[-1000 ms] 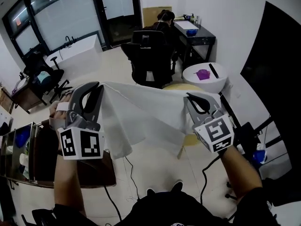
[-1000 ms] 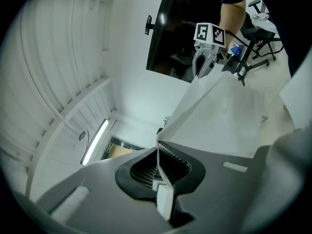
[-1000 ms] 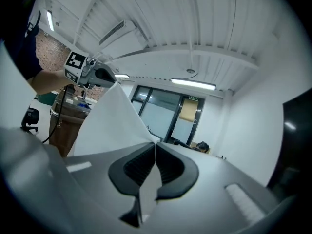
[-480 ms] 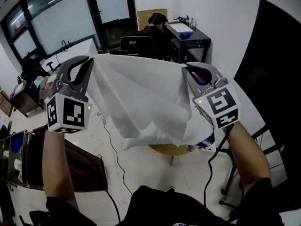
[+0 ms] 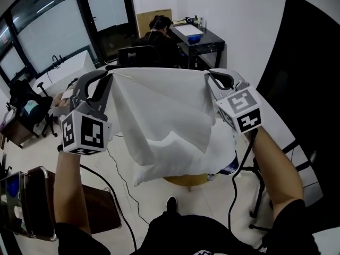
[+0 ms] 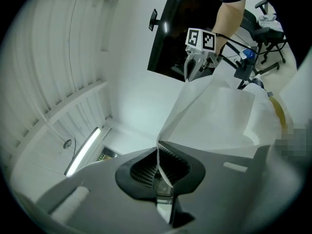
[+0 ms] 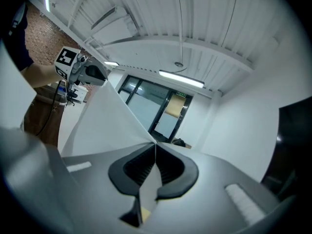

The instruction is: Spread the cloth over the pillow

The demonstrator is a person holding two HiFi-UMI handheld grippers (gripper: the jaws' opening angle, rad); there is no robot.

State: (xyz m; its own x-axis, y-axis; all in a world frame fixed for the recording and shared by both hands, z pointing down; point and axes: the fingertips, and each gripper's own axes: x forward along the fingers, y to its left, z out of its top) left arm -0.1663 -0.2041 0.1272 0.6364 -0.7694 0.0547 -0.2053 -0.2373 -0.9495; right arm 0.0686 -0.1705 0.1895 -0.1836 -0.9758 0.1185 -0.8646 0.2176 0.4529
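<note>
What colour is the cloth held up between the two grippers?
The cloth is plain white; head view shows it best.

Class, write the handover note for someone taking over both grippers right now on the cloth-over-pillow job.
Left gripper: shut on one top corner of the cloth.
Right gripper: shut on the other top corner.
Cloth: held up in the air between them, its top edge stretched, the rest hanging above a yellow round surface.
Pillow: cannot be told apart behind the hanging cloth.
Done: cloth lifted and opened out.
Left: lower it over the pillow, likely just below, then release both corners.
</note>
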